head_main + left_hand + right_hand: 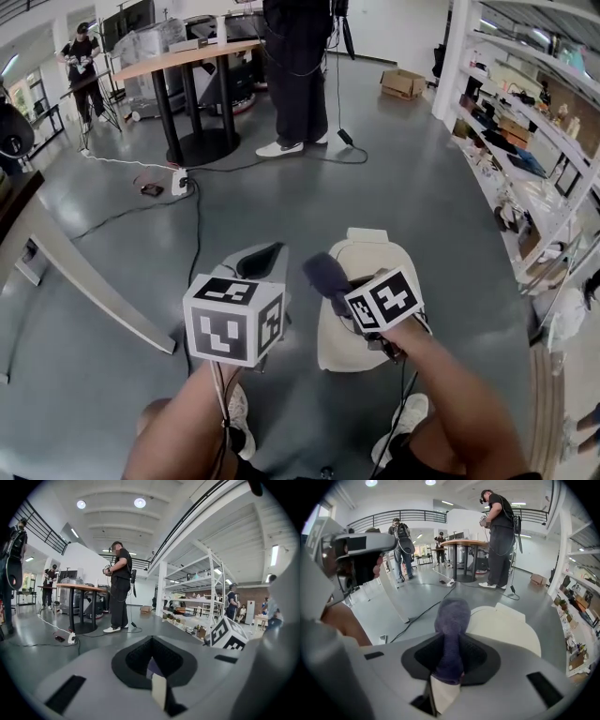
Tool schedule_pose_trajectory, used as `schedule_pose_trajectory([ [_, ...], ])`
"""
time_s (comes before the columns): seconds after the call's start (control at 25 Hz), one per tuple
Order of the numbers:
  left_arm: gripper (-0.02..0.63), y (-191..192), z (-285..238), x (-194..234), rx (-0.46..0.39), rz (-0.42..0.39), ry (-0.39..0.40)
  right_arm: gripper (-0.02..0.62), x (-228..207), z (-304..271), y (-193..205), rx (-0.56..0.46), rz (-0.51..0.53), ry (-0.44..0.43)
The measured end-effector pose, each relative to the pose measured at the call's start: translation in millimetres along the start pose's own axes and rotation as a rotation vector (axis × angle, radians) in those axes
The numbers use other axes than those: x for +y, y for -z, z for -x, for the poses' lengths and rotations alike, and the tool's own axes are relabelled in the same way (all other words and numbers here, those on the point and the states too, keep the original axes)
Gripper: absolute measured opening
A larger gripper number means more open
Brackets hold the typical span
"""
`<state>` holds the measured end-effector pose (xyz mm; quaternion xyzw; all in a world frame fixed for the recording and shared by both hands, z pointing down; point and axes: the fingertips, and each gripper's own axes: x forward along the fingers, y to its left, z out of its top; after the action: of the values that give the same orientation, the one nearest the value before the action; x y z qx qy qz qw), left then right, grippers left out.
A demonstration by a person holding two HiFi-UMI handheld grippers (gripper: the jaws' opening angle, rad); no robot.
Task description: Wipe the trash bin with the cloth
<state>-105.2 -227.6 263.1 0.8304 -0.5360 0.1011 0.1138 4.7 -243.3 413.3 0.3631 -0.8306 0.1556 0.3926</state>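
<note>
Currently right gripper (349, 292) has its fingers clenched on the cloth (451, 620), a dark purple wad sticking out past the tips, pinched at its near end. Left gripper (157, 682) has its fingers drawn together with nothing between them, and it's pointing off across the room, not at the work. Trash bin (367, 333) is cream-coloured and sits on the floor (422, 187) right in front of the person's feet. The cloth hangs over its lid, close to the left edge; I can't tell if it's touching. My read is that wiping is at or near the start. The cloth is soft and light and will fold under pressure, so the grip near its end leaves enough free fabric to drag flat. The bin looks like light, smooth plastic and will likely slide or rock if the wipe pushes sideways. I'd brace it with the left gripper on the rim or the back edge of the lid, and push down rather than across. Cable (192, 234) lies on the floor left of the bin, well clear.
</note>
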Motion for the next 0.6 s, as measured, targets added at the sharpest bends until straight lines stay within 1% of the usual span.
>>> schedule_pose_trajectory([
  [0.2,-0.002,-3.1,1.2,4.5,-0.003,0.019,-0.022,0.101,-8.1,3.5,0.4,0.0,-0.008,0.024],
  [0.4,-0.002,0.8,-3.1,-6.9,0.0,-0.008,-0.018,0.101,-14.9,6.5,5.6,-0.019,-0.059,0.028],
  [0.6,-0.003,-10.1,-1.6,-3.9,-0.033,0.027,-0.026,0.101,-34.3,19.4,17.2,-0.018,-0.061,0.08],
])
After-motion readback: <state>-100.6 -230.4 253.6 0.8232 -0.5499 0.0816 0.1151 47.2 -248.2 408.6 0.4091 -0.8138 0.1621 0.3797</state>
